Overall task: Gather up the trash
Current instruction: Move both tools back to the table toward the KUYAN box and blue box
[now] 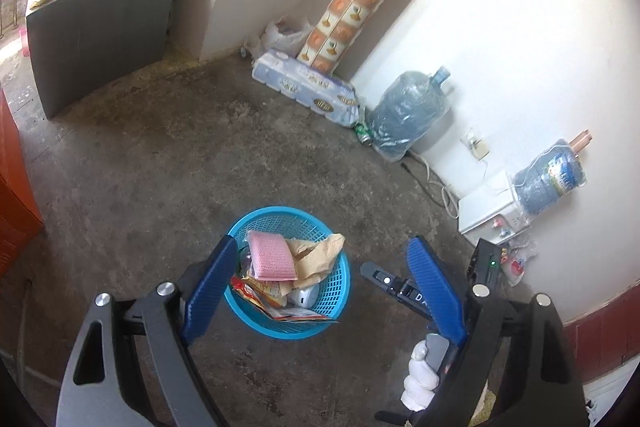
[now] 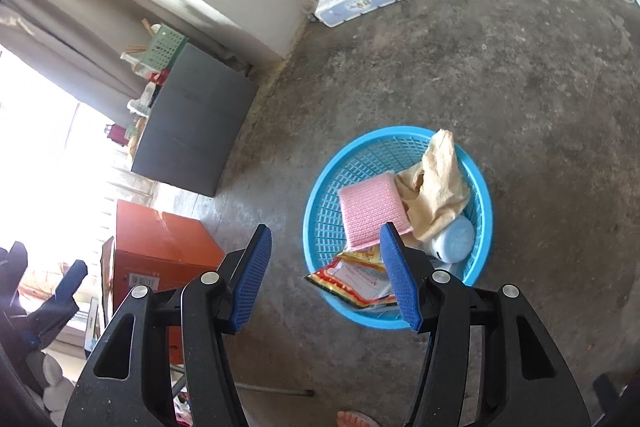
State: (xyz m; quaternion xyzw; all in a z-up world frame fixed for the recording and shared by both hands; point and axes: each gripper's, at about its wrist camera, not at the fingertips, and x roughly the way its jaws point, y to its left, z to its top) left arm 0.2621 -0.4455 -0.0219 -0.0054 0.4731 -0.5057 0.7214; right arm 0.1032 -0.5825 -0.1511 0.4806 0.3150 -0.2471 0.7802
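Left wrist view takes in a rough concrete floor (image 1: 168, 179), with the blue mesh basket (image 1: 334, 301) standing on it as the landmark. Well beyond the basket, against the white wall, lie a wrapped pack of tissue rolls (image 1: 308, 89) and a large water bottle in plastic film (image 1: 408, 111), with a green can (image 1: 364, 135) on the floor between them. Far off to the basket's left stands a grey cabinet (image 1: 100, 39).

Inside the basket lies the collected trash: a pink sponge (image 1: 272, 255) on top, crumpled brown paper (image 1: 316, 255) beside it reaching over the rim, a red and yellow wrapper (image 1: 260, 297) at the near side, and a small white container (image 1: 304, 297) under the paper.

Above the basket hangs the left gripper (image 1: 324, 279), jaws spread wide and empty, the basket showing between them. Just right of the basket, a white-gloved hand (image 1: 420, 375) holds the other tool.

In the right wrist view, the right gripper (image 2: 324, 267) stands parted and empty, its right finger (image 2: 400, 283) over the basket's near rim and its left finger over bare floor.
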